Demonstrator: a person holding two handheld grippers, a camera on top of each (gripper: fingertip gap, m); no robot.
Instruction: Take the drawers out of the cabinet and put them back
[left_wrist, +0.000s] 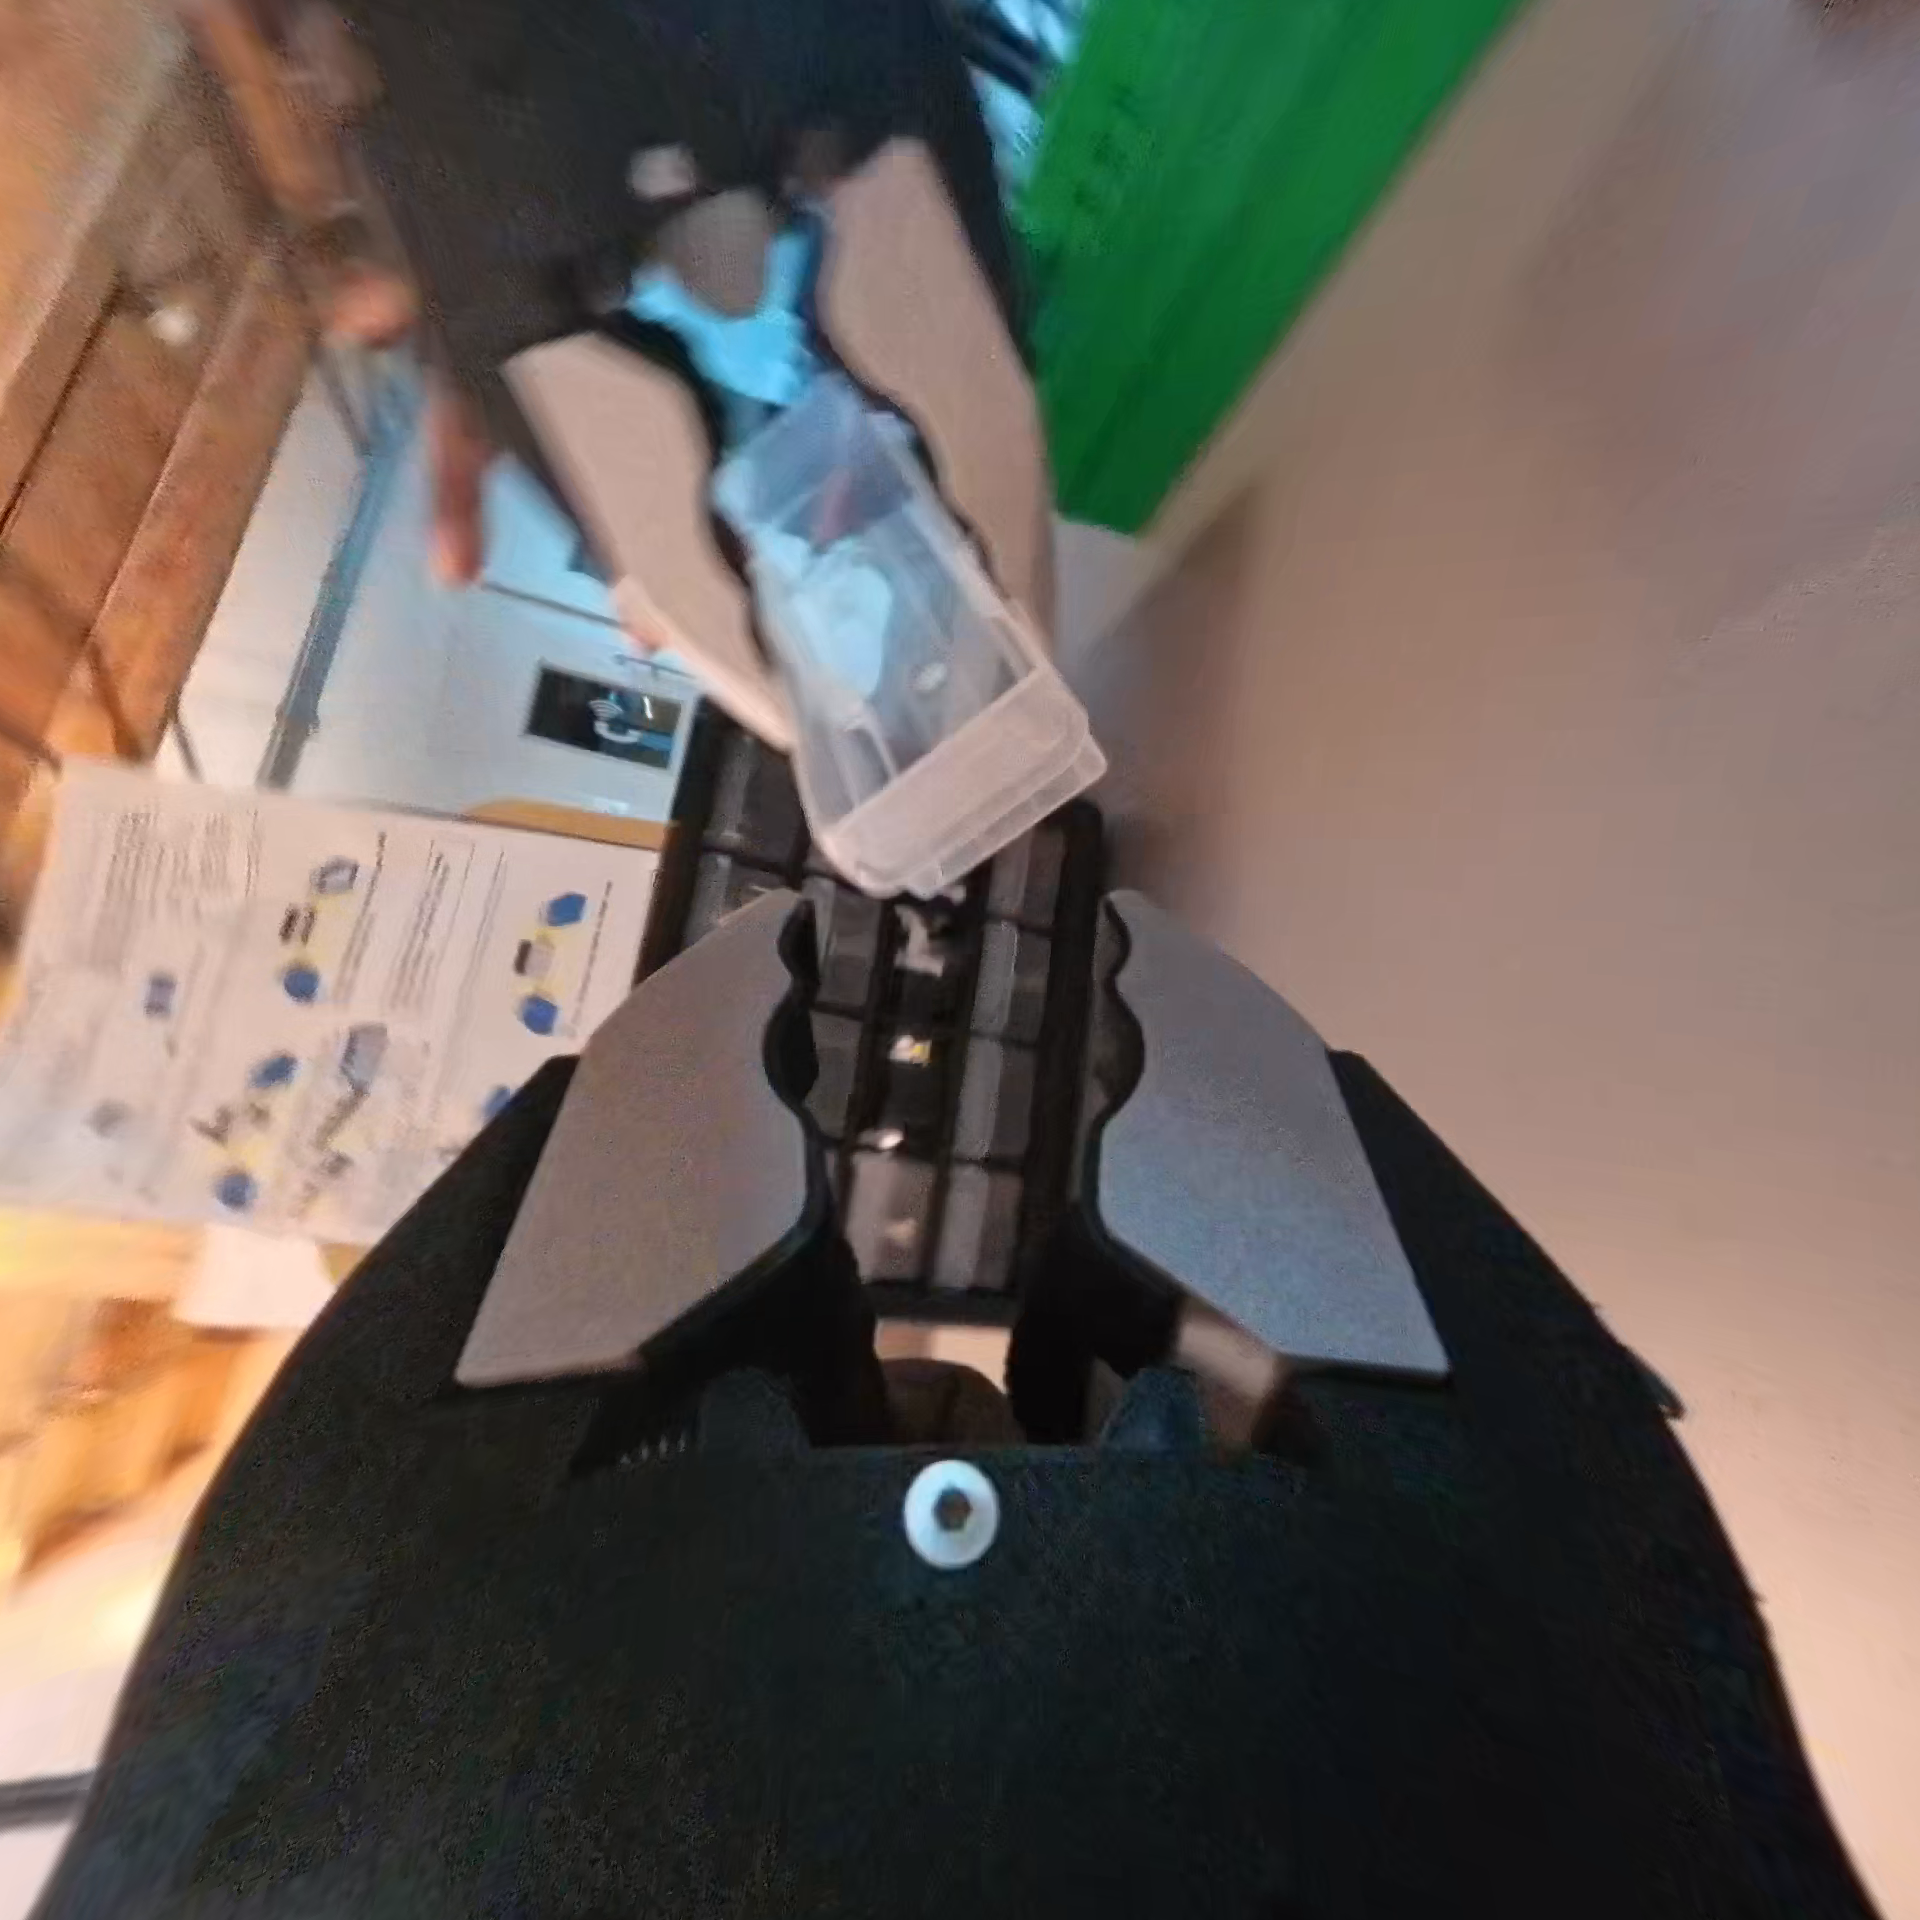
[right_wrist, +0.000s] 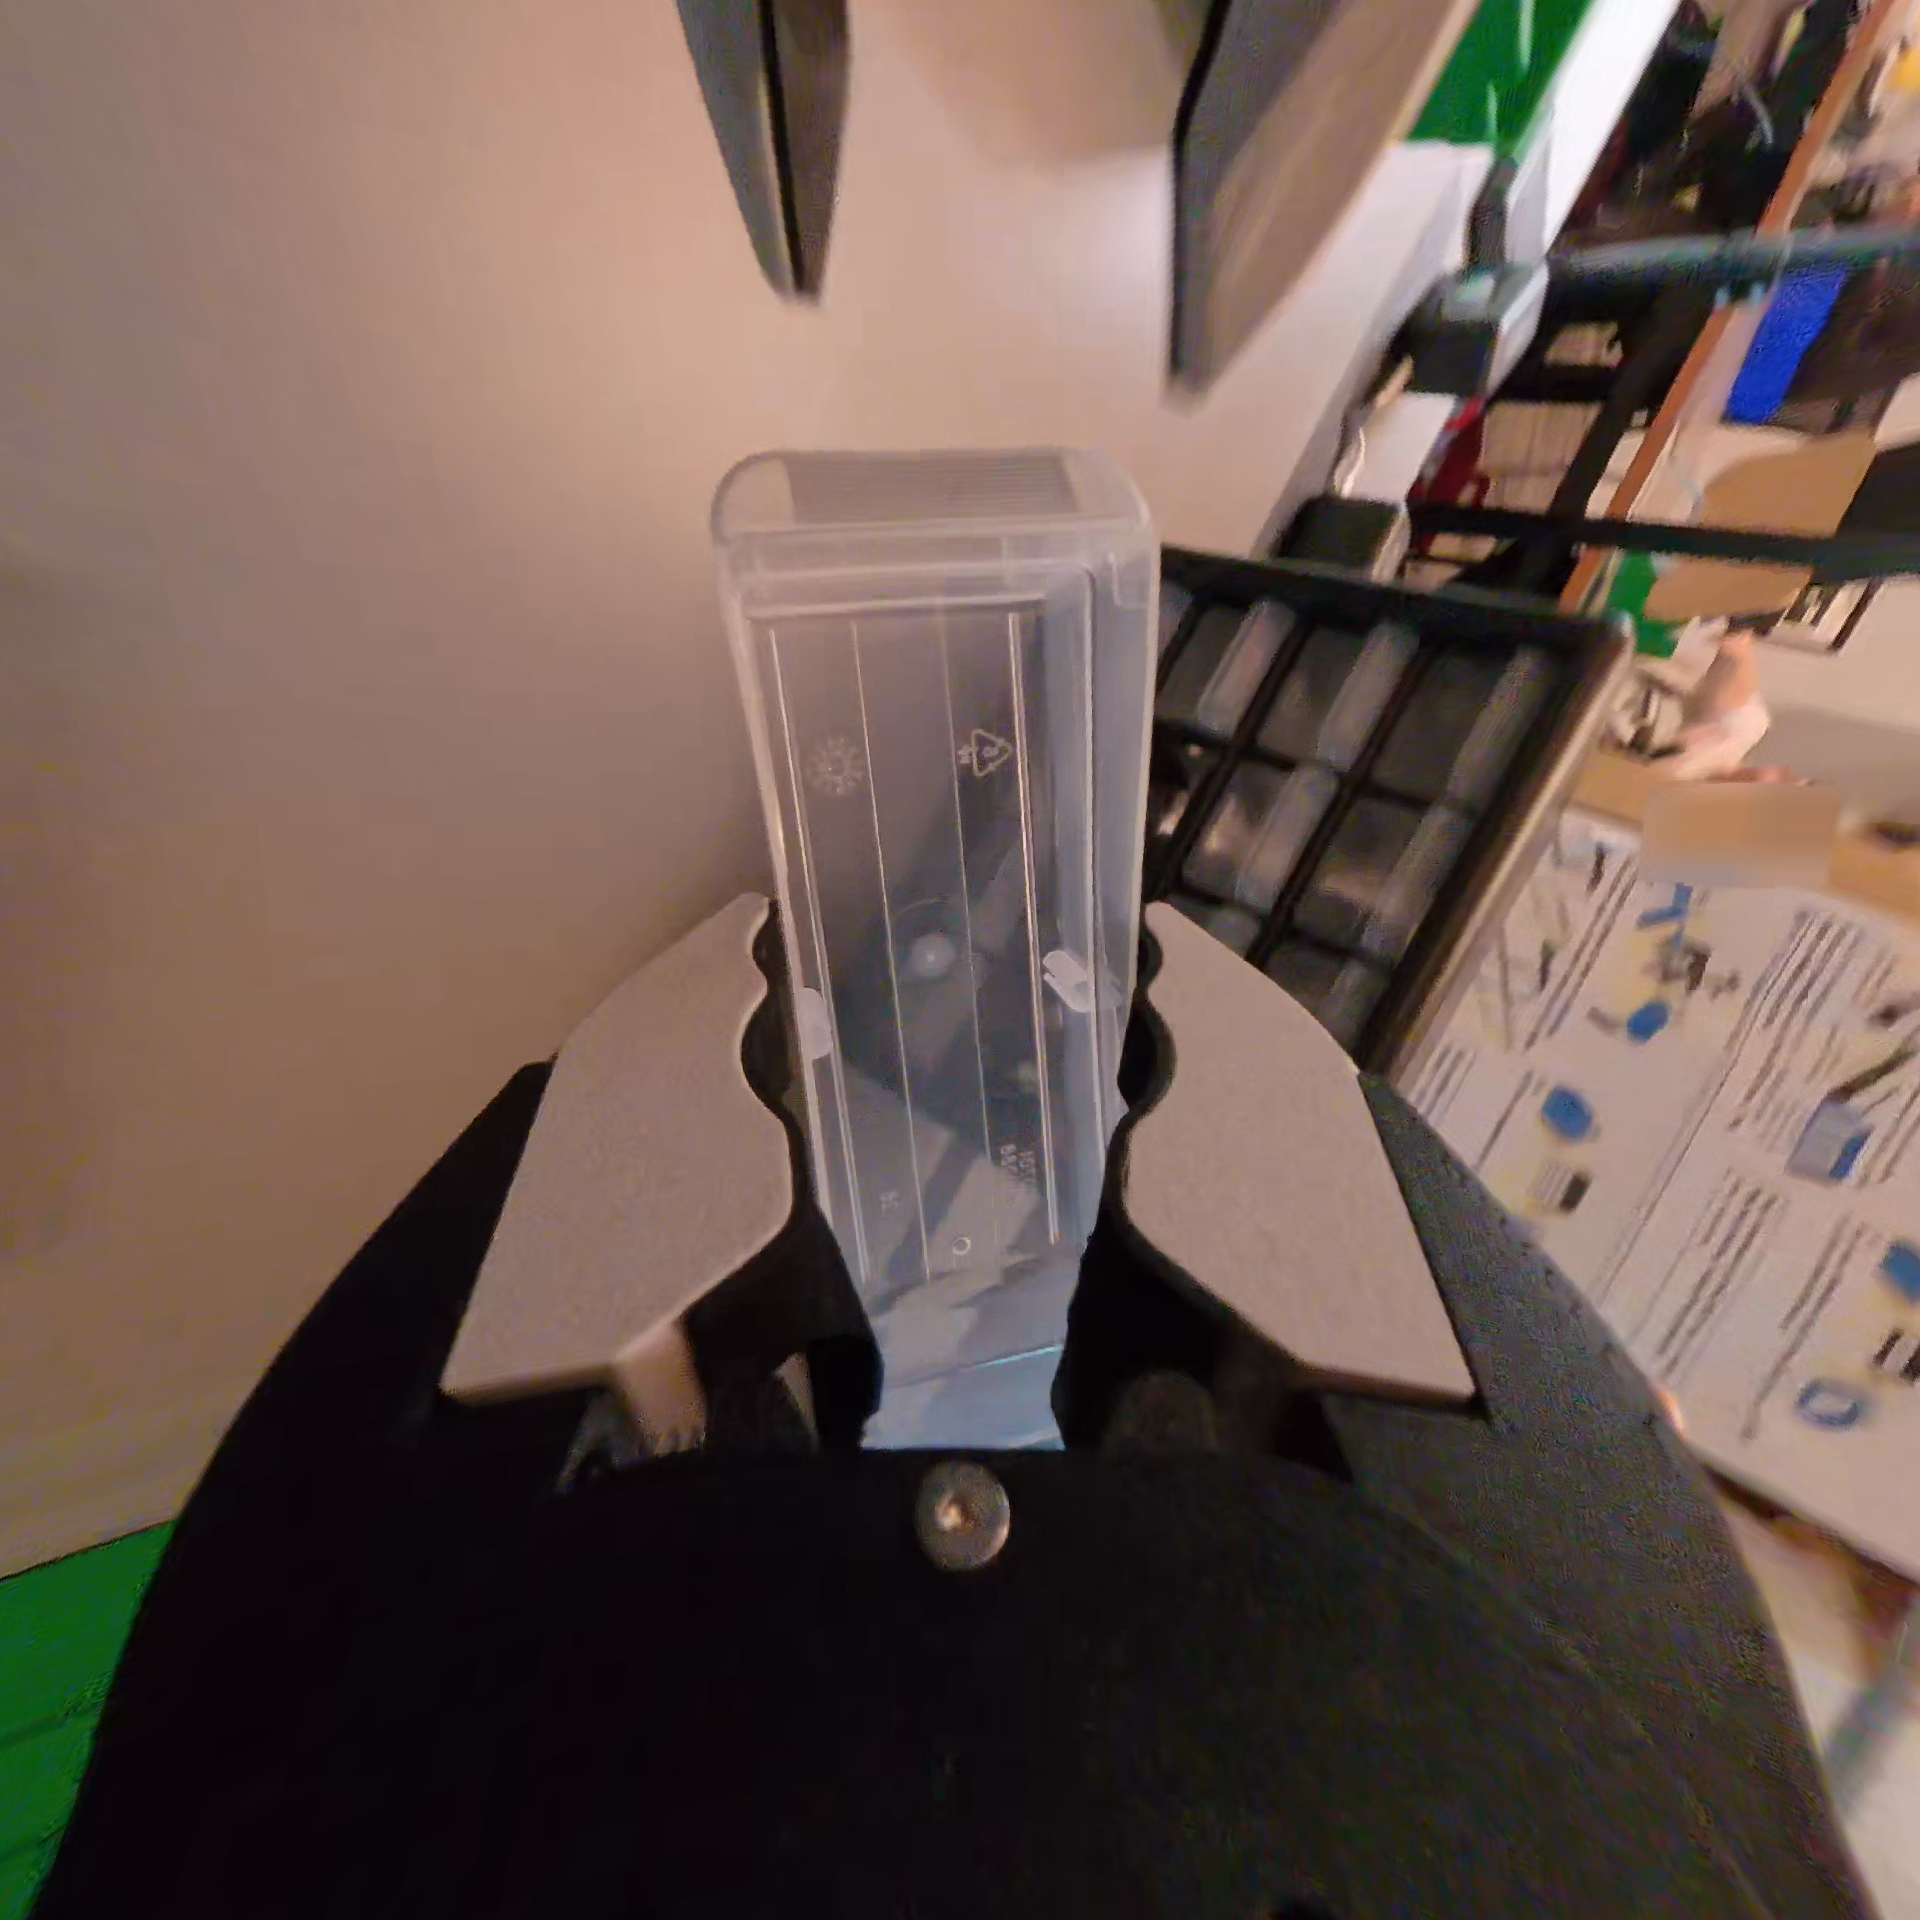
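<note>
My right gripper (right_wrist: 956, 914) is shut on a clear plastic drawer (right_wrist: 935, 727), gripping its long sides and holding it in the air with its handle end pointing away. The drawer also shows in the left wrist view (left_wrist: 914, 644), tilted above the cabinet between the right gripper's fingers (left_wrist: 623, 488). The black cabinet (left_wrist: 997, 1091), a grid of small translucent drawers, lies on the beige table; it also shows in the right wrist view (right_wrist: 1351, 748), to the right of the held drawer. My left gripper (left_wrist: 951, 925) is open and empty, just short of the cabinet. Its fingers (right_wrist: 779, 156) hang at the top of the right wrist view.
A printed sheet with diagrams (left_wrist: 312, 987) lies beside the cabinet and also shows in the right wrist view (right_wrist: 1662, 1091). The beige table (left_wrist: 1507, 727) stretches away on the other side to a green surface (left_wrist: 1195, 208). Wooden shelving (left_wrist: 125, 416) and a black rack (right_wrist: 1558, 343) stand beyond.
</note>
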